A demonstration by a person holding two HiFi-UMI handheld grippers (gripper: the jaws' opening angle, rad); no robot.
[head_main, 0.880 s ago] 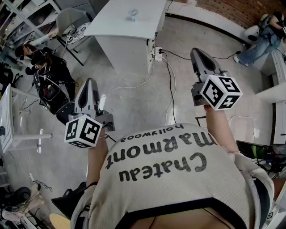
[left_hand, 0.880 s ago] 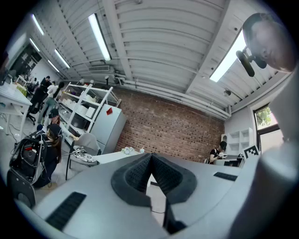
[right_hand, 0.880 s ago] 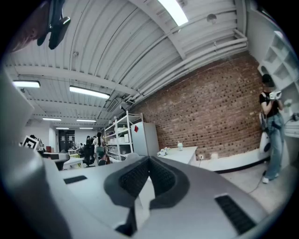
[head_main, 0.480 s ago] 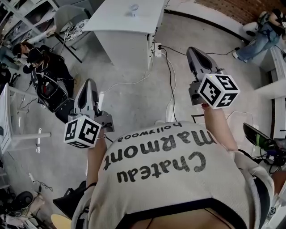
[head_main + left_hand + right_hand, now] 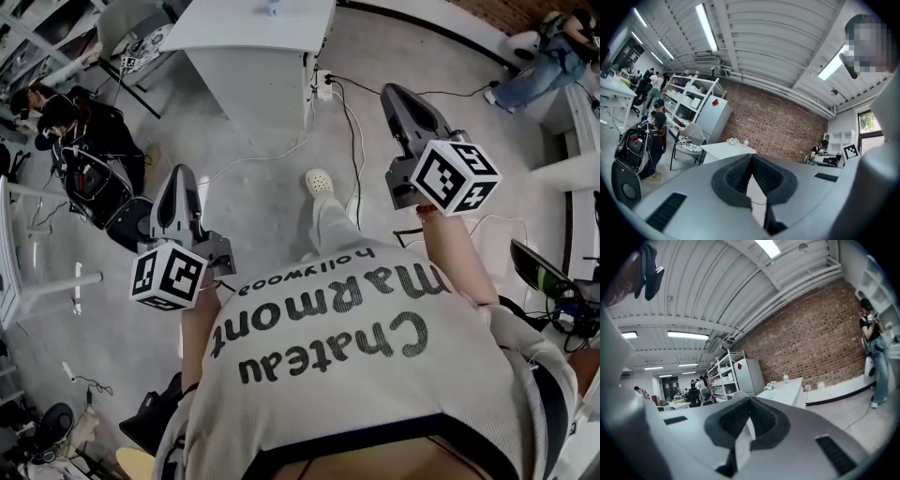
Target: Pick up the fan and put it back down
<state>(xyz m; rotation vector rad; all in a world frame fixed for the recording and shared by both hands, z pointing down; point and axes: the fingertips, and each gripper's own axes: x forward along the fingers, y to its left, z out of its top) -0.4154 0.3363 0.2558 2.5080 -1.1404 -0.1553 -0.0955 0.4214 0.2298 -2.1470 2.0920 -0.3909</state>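
At the far left of the head view a person in dark clothes (image 5: 80,141) sits among bags, partly cut off by the frame edge. The left gripper (image 5: 177,174), grey with a marker cube at its rear, is held level over the concrete floor; in the left gripper view (image 5: 751,156) its ribbed dark pads meet at the tip with nothing between them. Ahead stands a white rectangular table (image 5: 253,33), its far end cropped by the top of the picture. The small pale fan (image 5: 273,7) sits on that tabletop, well apart from both grippers, with only a sliver showing at the top edge, so its shape is hard to make out. In both gripper views the small things on the table are too tiny to tell apart. Below the table a white clog (image 5: 320,182) is on the wearer's foot. The right gripper (image 5: 393,92) points at the table; its jaws (image 5: 749,399) are pressed together, empty. A person in blue jeans (image 5: 539,66) is clipped by the upper right corner.
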